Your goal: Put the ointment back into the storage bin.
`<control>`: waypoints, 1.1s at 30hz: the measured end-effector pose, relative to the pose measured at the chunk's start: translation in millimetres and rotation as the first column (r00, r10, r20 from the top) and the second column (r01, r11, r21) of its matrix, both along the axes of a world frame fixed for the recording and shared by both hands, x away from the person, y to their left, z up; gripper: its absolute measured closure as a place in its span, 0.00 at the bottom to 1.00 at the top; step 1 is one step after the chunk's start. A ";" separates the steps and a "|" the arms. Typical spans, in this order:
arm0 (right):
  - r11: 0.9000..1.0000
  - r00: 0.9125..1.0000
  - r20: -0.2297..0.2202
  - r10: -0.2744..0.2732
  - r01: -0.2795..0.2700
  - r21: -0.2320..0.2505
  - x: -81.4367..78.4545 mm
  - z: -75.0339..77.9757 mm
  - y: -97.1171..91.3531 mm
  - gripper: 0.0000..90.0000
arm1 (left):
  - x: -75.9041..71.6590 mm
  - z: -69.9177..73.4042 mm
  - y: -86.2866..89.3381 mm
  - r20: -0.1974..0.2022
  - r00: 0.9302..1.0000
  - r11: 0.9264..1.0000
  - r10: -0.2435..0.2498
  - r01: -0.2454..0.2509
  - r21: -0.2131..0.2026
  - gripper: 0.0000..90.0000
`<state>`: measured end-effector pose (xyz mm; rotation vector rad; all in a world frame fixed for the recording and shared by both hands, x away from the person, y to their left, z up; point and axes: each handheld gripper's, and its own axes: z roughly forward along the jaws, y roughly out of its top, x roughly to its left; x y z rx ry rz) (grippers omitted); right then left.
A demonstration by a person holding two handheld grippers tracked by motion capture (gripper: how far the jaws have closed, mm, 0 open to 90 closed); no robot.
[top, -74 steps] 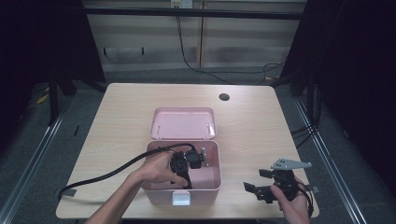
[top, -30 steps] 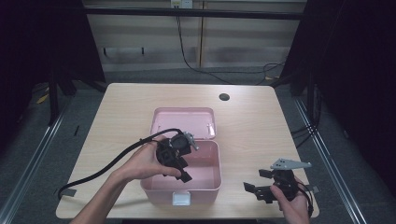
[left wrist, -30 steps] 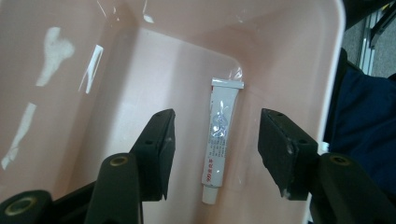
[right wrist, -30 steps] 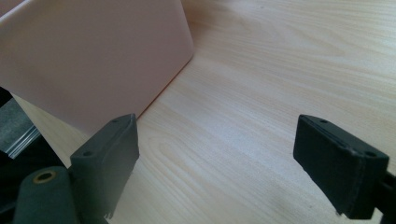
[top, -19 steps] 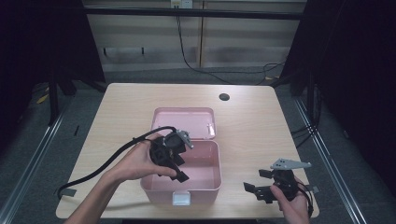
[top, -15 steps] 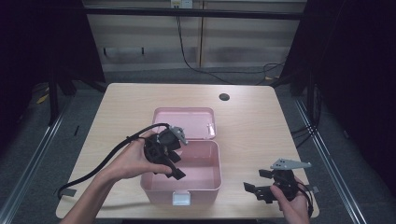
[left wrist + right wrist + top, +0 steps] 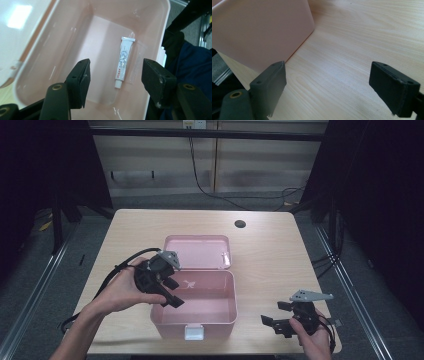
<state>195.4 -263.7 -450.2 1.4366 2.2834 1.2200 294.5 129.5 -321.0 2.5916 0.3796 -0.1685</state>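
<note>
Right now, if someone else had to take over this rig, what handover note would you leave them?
Left gripper: open, holding nothing, at the left rim of the open pink box, aimed into it.
Right gripper: open, holding nothing, low over the table to the right of the box.
Small white tube: lying flat on the box floor, between the left jaws in the left gripper view but well below them, untouched.
Lid: folded back behind the box.
Done: box is open, tube is inside.
Left: likely close the lid and snap the front latch; this is a guess from the layout.
</note>
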 end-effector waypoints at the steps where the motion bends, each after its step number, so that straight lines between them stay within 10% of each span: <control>1: 1.000 1.000 -0.001 0.000 0.000 0.000 -0.1 0.0 -0.1 0.15 | 0.0 3.7 6.7 0.006 1.000 1.000 0.000 0.000 -0.008 0.46; 13: 1.000 1.000 -0.001 -0.001 0.001 0.000 -0.1 -0.1 -0.1 0.15 | -4.8 6.7 36.6 0.026 0.998 0.998 0.065 -0.064 -0.029 0.46; 33: 1.000 1.000 -0.003 -0.005 0.005 -0.001 0.0 -0.3 0.0 0.15 | -20.4 -8.8 95.0 0.024 0.978 0.972 0.209 -0.205 -0.118 0.45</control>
